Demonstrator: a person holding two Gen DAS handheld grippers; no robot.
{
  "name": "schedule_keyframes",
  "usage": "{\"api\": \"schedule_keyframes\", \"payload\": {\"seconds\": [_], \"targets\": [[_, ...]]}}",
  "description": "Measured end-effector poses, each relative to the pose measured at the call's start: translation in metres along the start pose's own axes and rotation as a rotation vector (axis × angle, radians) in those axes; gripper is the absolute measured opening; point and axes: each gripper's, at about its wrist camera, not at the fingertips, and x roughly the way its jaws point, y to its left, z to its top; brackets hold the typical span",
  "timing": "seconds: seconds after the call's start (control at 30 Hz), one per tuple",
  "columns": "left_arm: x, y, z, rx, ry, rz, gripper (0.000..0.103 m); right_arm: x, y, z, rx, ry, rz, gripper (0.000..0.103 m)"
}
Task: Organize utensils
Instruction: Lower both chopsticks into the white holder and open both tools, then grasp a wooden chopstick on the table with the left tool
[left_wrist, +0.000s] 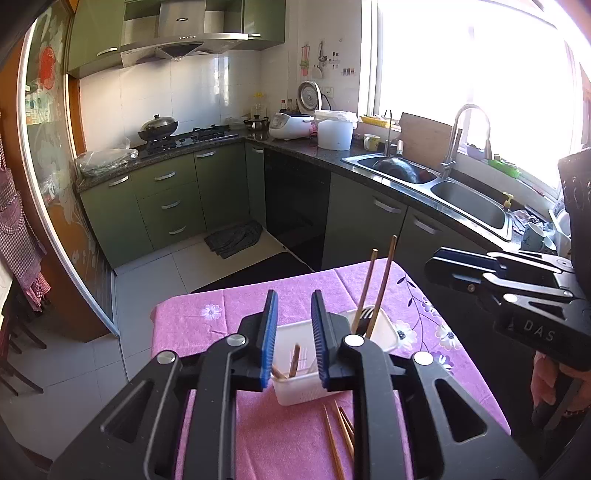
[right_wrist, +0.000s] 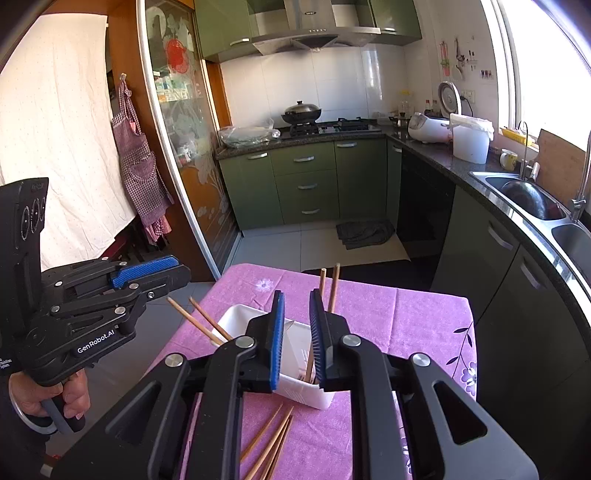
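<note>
A white divided container (left_wrist: 295, 397) (right_wrist: 306, 395) stands on the purple flowered tablecloth (left_wrist: 221, 306). Two chopsticks (left_wrist: 382, 284) (right_wrist: 334, 286) and a fork (left_wrist: 366, 314) stand in its right section. More chopsticks (left_wrist: 294, 360) (right_wrist: 201, 319) lean out of its left section. Several loose chopsticks (left_wrist: 338, 432) (right_wrist: 271, 441) lie on the cloth in front. My left gripper (left_wrist: 294, 295) (right_wrist: 183, 275) hovers over the left section, jaws narrowly apart, nothing pressed between them. My right gripper (right_wrist: 296, 293) (left_wrist: 434, 266) hovers over the right section, also slightly open and holding nothing.
A person's hand (right_wrist: 48, 400) holds the left gripper's handle. Beyond the small table lie a tiled floor with a dark mat (left_wrist: 234, 240), green cabinets, a stove with a wok (left_wrist: 158, 126) and a double sink (left_wrist: 436, 184) on the right.
</note>
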Motion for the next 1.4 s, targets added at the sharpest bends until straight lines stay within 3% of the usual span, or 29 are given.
{"api": "schedule_keyframes", "payload": {"seconds": [0.1,0.2,0.37,0.57,0.7,1.03,1.17,1.3,1.4], "targets": [[-0.008,-0.003,-0.021,0.016,0.043,0.005,0.026,-0.019,0.003,-0.018,-0.011,0.007,-0.008,0.017],[0.005,-0.006,-0.056,0.002,0.164,-0.023,0.028,-0.016,0.002,-0.052,-0.018,0.083,-0.022,0.017],[0.050,-0.018,-0.125,-0.009,0.377,-0.089,0.028,0.016,-0.015,-0.122,-0.005,0.246,-0.066,0.018],[0.099,-0.031,-0.169,-0.032,0.530,-0.080,0.026,0.051,-0.037,-0.185,0.017,0.390,-0.111,0.018],[0.118,-0.038,-0.176,-0.049,0.577,-0.071,0.024,0.062,-0.043,-0.203,0.017,0.431,-0.116,0.018],[0.146,-0.045,-0.184,-0.041,0.659,-0.004,0.019,0.070,-0.049,-0.201,0.025,0.450,-0.101,0.019],[0.151,-0.051,-0.184,-0.020,0.661,0.011,0.019,0.069,-0.051,-0.200,0.028,0.451,-0.101,0.023],[0.157,-0.059,-0.184,-0.003,0.659,0.007,0.008,0.068,-0.050,-0.200,0.030,0.452,-0.099,0.023],[0.155,-0.060,-0.185,0.003,0.652,-0.004,0.006,0.068,-0.049,-0.201,0.028,0.457,-0.099,0.023]]}}
